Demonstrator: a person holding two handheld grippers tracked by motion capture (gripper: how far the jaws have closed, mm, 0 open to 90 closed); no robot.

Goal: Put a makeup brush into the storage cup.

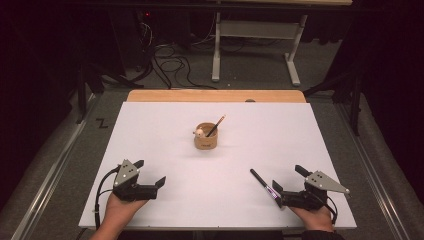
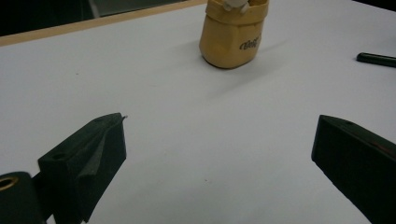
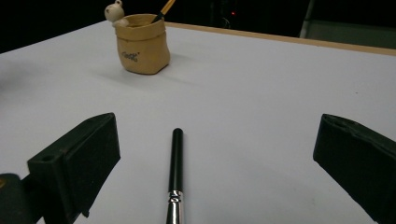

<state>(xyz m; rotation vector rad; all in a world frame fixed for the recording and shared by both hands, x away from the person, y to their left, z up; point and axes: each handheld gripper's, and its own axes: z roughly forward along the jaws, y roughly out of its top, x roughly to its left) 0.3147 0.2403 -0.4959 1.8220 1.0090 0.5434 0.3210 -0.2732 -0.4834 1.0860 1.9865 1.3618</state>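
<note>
While both hands rest at the near table edge, the black pen (image 1: 263, 185) lies flat on the white sheet (image 1: 165, 125), well on the near-right side of the tan holder pot (image 1: 205, 137). R gripper (image 1: 289, 180) sits right over the pen's near end, jaws spread wide, pen running between them in the right gripper view (image 3: 176, 158), nothing clamped. L gripper (image 1: 149, 172), near-left of the pot, also gapes, holding nothing.

Judgement: step = pick up pen, prob. to drop it in pot w/ the pencil (image 1: 216, 126) already there. To do well: lower jaws square across barrel, close mid-barrel not on metal ferrule, lift level.

Unclear: pen's near end cut off at frame bottom in right gripper view; pot's inside not visible; small pale figure (image 3: 113, 11) on rim, blurry.
</note>
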